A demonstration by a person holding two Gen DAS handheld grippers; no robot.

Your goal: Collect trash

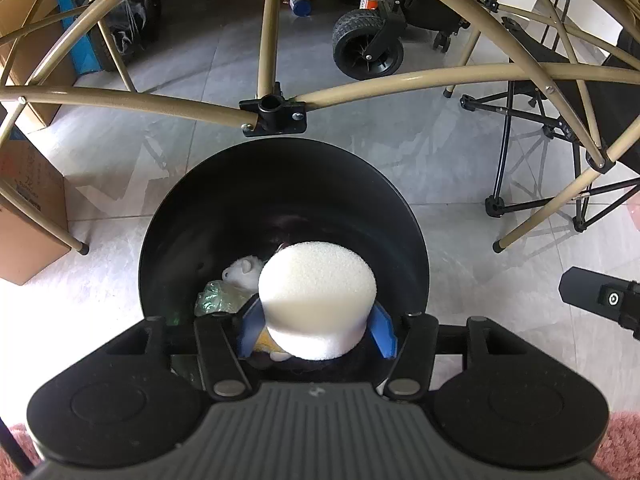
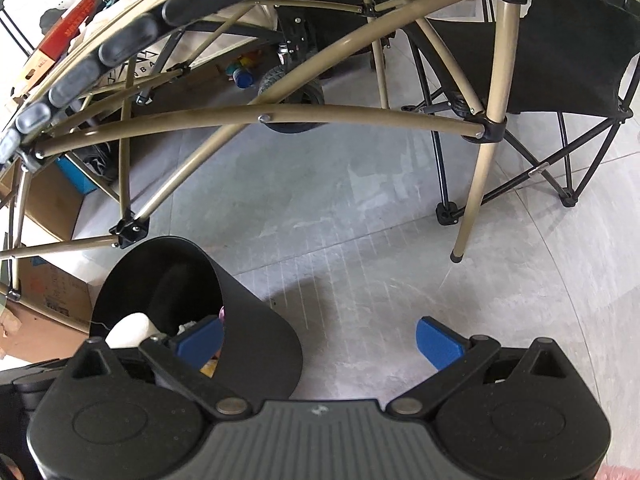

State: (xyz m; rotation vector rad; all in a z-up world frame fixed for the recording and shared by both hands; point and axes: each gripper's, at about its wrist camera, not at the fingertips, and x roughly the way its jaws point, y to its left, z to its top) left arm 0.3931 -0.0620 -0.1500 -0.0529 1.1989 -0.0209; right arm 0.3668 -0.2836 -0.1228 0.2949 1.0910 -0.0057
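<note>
A black round trash bin point(image 1: 280, 184) stands on the grey tiled floor, directly under my left gripper point(image 1: 318, 332). A white foam cylinder point(image 1: 316, 292) sits between its blue pads point(image 1: 384, 334) over the bin's mouth, with a thin gap showing on each side, so the jaws stand open around it. Inside the bin lie a white crumpled piece point(image 1: 244, 272), green plastic wrap point(image 1: 216, 300) and something yellow. In the right wrist view, my right gripper point(image 2: 320, 344) is open and empty beside the bin point(image 2: 256, 332). Its left pad point(image 2: 200, 340) is over the rim, and the foam point(image 2: 128, 334) shows there too.
Tan tube legs and braces of a folding frame point(image 1: 360, 88) arch over the floor just beyond the bin. A black folding chair point(image 2: 560, 60) stands to the right, cardboard boxes point(image 1: 28, 220) to the left, and a black wheel point(image 1: 366, 46) farther back. Pink rug point(image 1: 620, 448) lies at the near edge.
</note>
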